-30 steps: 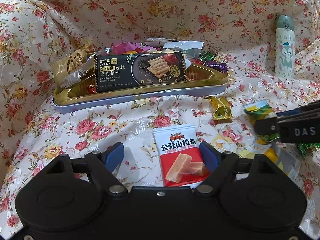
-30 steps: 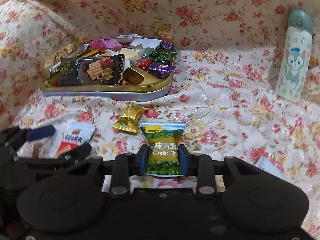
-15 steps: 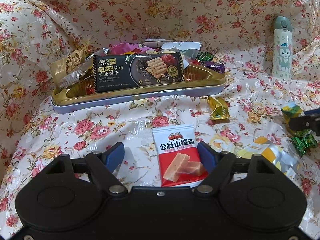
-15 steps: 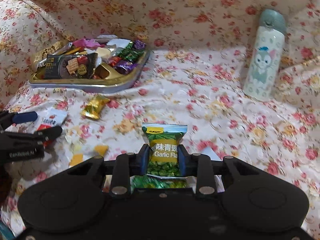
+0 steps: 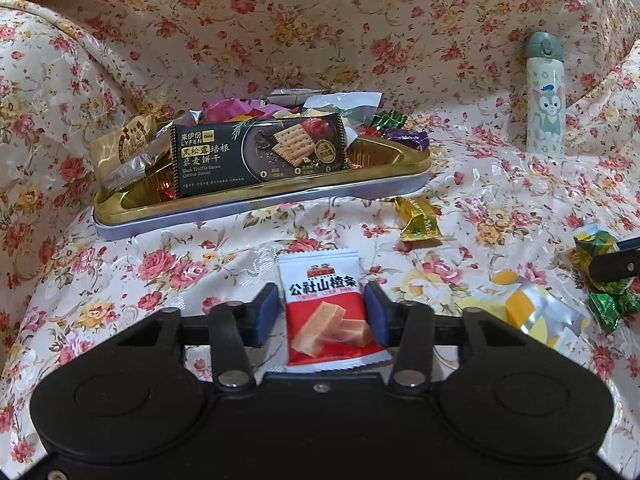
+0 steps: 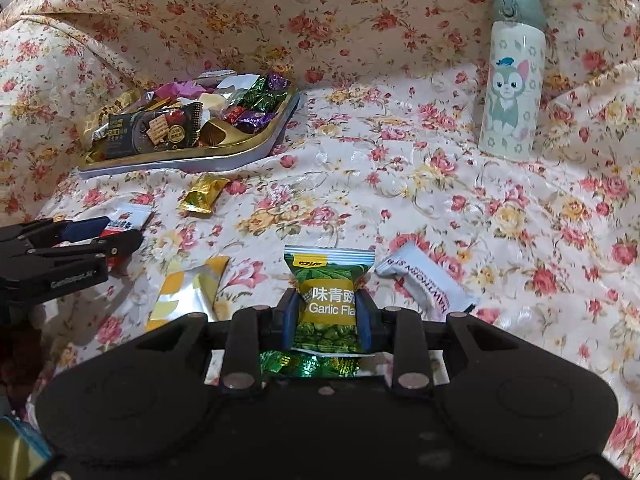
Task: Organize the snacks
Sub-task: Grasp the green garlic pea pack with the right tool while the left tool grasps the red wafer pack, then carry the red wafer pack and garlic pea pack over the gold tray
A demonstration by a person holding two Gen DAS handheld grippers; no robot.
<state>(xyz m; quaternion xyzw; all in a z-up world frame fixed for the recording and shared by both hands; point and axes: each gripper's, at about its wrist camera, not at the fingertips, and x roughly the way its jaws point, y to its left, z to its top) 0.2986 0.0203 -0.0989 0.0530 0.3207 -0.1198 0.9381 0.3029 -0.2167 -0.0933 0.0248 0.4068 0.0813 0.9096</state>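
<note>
A red and white hawthorn-strip packet (image 5: 320, 276) lies on the flowered cloth between my left gripper's (image 5: 320, 312) blue pads. The jaws are closing and the pads meet its two side edges. From the right wrist view, the left gripper (image 6: 120, 236) shows at the left edge. My right gripper (image 6: 326, 316) is shut on a green garlic-pea packet (image 6: 328, 276), held just above the cloth. Its fingertips (image 5: 616, 264) show at the right edge of the left wrist view. The gold snack tray (image 5: 260, 204), (image 6: 180, 160) sits farther back, holding a black biscuit packet (image 5: 256, 156) and several wrapped sweets.
A gold candy (image 5: 416, 220) lies in front of the tray. Loose on the cloth are a yellow and silver packet (image 6: 188, 292), a white hawthorn packet (image 6: 428, 280) and green foil candies (image 5: 612, 304). A cartoon-cat bottle (image 6: 512, 76) stands at the back right.
My left gripper's jaws have narrowed from wide apart onto the red packet's edges. The right gripper has carried the pea packet to the right, away from the tray.
</note>
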